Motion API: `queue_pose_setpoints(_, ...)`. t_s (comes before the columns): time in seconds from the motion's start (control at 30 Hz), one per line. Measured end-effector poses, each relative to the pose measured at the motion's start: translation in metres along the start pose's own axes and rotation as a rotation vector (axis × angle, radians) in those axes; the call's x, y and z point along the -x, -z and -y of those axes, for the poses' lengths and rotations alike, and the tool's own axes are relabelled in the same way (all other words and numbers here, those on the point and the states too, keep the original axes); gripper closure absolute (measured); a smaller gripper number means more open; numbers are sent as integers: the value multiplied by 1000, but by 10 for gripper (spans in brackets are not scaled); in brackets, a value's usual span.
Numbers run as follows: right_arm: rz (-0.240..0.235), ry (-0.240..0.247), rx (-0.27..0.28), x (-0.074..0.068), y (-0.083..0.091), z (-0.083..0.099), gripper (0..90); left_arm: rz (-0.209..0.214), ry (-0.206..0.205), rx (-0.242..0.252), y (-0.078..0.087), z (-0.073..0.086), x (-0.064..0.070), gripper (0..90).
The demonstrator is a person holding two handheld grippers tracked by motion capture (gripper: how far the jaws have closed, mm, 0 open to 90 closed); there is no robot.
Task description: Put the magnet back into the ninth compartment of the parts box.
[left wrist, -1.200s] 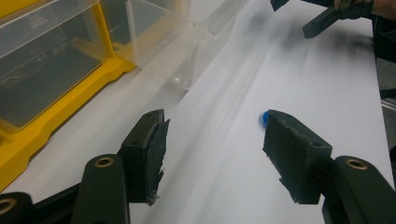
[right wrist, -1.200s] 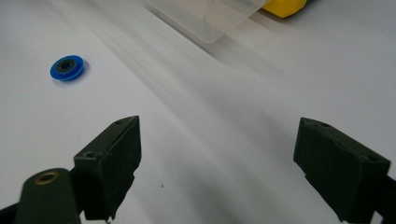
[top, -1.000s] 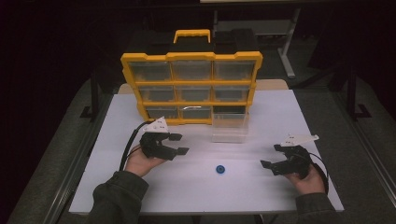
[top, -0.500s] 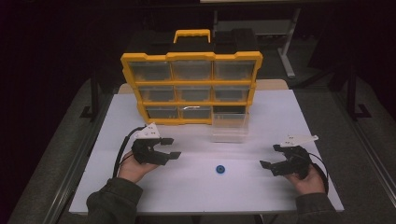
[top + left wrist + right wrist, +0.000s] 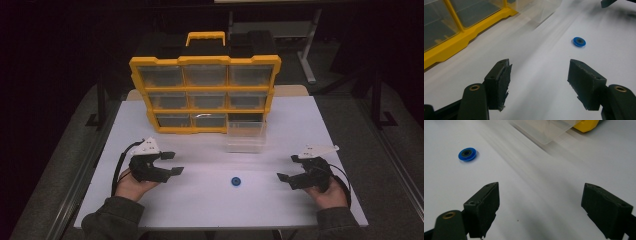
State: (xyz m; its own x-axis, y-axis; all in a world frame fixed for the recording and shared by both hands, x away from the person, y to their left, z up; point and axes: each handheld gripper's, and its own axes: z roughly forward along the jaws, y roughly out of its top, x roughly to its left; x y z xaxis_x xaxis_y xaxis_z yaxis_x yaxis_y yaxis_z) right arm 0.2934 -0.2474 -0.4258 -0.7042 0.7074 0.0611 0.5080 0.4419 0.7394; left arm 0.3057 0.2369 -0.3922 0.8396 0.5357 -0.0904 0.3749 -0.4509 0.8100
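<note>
A small blue ring [image 5: 235,181] lies flat on the white table [image 5: 210,205], roughly midway between the two tools and well apart from each. The left tool [image 5: 171,163] rests near the table's left edge, jaws spread and empty; the right tool [image 5: 288,168] sits near the right edge, jaws likewise apart and holding nothing. Bare table surface surrounds the ring on all sides. Behind it, a clear drawer [image 5: 245,136] stands pulled out of the bottom-right slot of the yellow organizer [image 5: 205,93], whose base sits toward the far edge. The left gripper view shows the ring [image 5: 579,41] ahead and right of the open jaws, with the organizer's yellow base [image 5: 456,47] at left. The right gripper view places the ring [image 5: 467,154] at upper left and the drawer's corner [image 5: 544,130] beyond.
</note>
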Motion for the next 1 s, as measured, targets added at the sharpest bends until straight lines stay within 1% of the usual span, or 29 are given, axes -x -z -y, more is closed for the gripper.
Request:
queue_pose_setpoints(0.03, -1, 1, -2, 0, 0, 0, 140, -3, -6, -4, 1, 1, -1, 338)
queue_pose_setpoints(0.23, -5, 5, -8, -2, -1, -1, 140, -21, 0, -12, 8, 8, -2, 331)
queue_pose_setpoints(0.3, -8, 10, -8, -3, -2, -2, 140, -27, -5, -17, 11, 10, -2, 326)
queue_pose_setpoints(0.47, -15, 27, -11, -6, -2, -4, 140, -32, 1, -10, 22, 17, -1, 323)
queue_pose_setpoints(0.53, -17, 34, -16, -8, -3, -6, 142, -33, 13, -17, 23, 20, -1, 314)
queue_pose_setpoints(0.6, -26, 43, -21, -10, -5, -7, 144, -41, 4, -26, 24, 21, -1, 306)
queue_pose_setpoints(0.63, -26, 56, -24, -11, -5, -8, 144, -44, 7, -22, 25, 21, -1, 302)
queue_pose_setpoints(0.67, -30, 51, -27, -14, -6, -10, 145, -45, 10, -17, 25, 22, -1, 296)
queue_pose_setpoints(0.7, -37, 59, -28, -15, -6, -11, 144, -44, 10, -14, 25, 22, -1, 292)
queue_pose_setpoints(0.77, -46, 84, -32, -19, -9, -15, 144, -44, 10, -20, 24, 23, -1, 287)
queue_pose_setpoints(0.83, -50, 91, -34, -22, -11, -18, 144, -48, 0, -32, 23, 22, -1, 286)
queue_pose_setpoints(0.87, -58, 88, -36, -23, -12, -20, 145, -55, -4, -34, 22, 22, 0, 287)
queue_pose_setpoints(1.0, -91, 115, -60, -28, -19, -27, 144, -59, -6, -32, 21, 22, 1, 281)
